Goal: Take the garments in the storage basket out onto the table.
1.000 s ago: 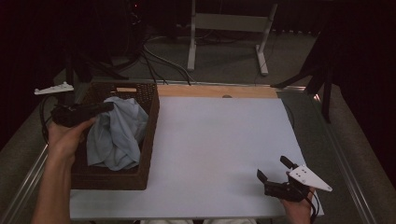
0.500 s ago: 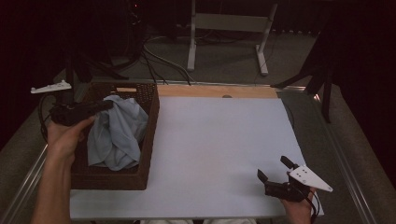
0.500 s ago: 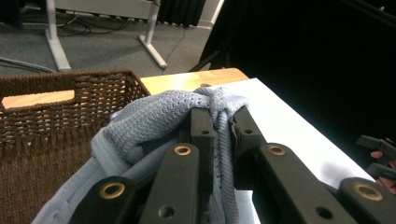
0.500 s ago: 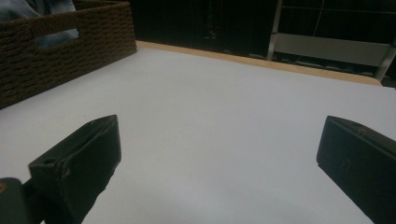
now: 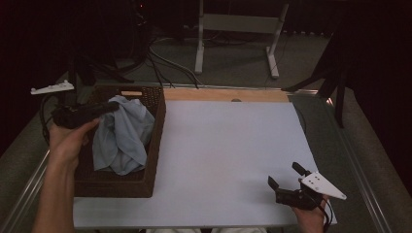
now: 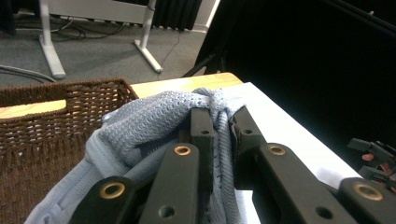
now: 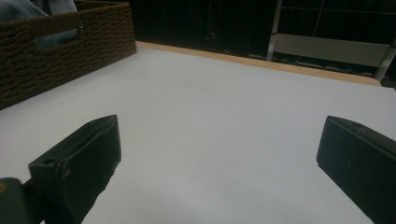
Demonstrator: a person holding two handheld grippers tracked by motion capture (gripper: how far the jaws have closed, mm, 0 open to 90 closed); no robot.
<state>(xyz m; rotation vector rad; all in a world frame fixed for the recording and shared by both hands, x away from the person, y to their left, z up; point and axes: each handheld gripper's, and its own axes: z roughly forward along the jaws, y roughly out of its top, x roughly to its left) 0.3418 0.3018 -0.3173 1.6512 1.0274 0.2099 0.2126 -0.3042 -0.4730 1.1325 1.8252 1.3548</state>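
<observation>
While the pale blue cloth point(image 5: 121, 136) lies bunched in the dark wicker basket point(image 5: 145, 182) at the left of the white surface point(image 5: 228, 155), its upper fold is drawn up over the basket's far part. Your left gripper point(image 6: 219, 122) has that fold pinched: its fingers point(image 6: 201, 126) are nearly together with the knit fabric squeezed between them, as the left gripper view shows. Your left hand point(image 5: 68, 143) holds the tool over the basket's left rim. Well apart, near the surface's front right corner, your right gripper point(image 5: 284, 175) rests low with its fingers point(image 7: 88, 149) spread wide, nothing between them.
</observation>
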